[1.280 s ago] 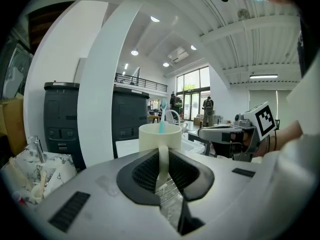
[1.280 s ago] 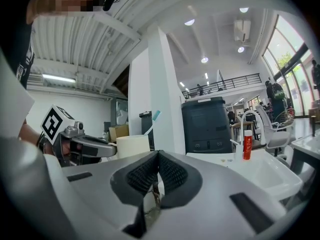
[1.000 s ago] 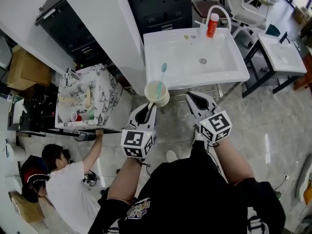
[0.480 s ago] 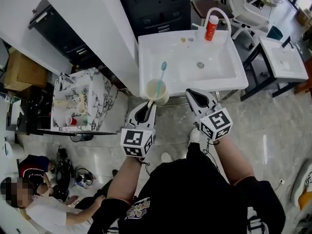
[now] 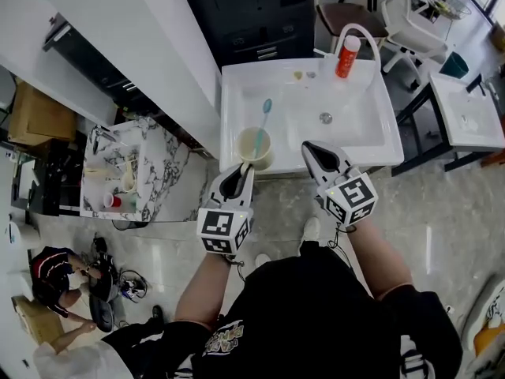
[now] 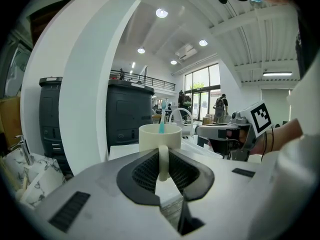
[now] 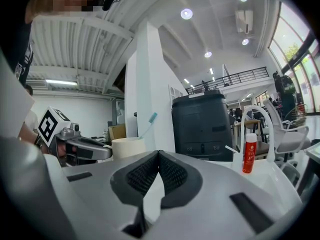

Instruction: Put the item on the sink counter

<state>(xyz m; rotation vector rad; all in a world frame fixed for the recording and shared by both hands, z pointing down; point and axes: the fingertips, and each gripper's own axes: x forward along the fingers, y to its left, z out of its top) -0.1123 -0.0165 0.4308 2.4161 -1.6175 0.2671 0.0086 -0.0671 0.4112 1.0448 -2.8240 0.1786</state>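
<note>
head view: the left hand-held gripper (image 5: pixel 241 172) is clamped on the handle of a cream cup (image 5: pixel 255 145), which sits upright at the gripper's tip, over the front left edge of a white sink (image 5: pixel 237 85). a light blue toothbrush (image 5: pixel 263 118) stands in the cup and leans toward the basin. the right hand-held gripper (image 5: pixel 313 151) is just beside it to the right, over the sink's front rim, and carries nothing. a red bottle (image 5: pixel 346 56) stands at the back of the sink beside a curved white tap (image 5: pixel 360 31). a marble-topped table (image 5: pixel 162 172) with a few small cups stands to the left of the sink.

left gripper view: the left hand-held gripper's (image 6: pixel 163 156) dark ribbed pads press on either side of the cup's handle (image 6: pixel 163 163). the cup (image 6: pixel 160 136) stands upright in front of them with the toothbrush (image 6: pixel 161 127) showing above its rim. the right hand-held gripper (image 6: pixel 223 131) shows to the right. the cup's base is hidden, so contact with the sink cannot be told.

right gripper view: the right hand-held gripper (image 7: pixel 158 157) has its pads pressed together with nothing between them. the cup (image 7: pixel 128 146) and toothbrush (image 7: pixel 149 121) show at left, held by the left hand-held gripper (image 7: pixel 90 148). the red bottle (image 7: pixel 248 154) and the tap (image 7: pixel 260 115) stand at right on the sink (image 7: pixel 282 176).
</note>
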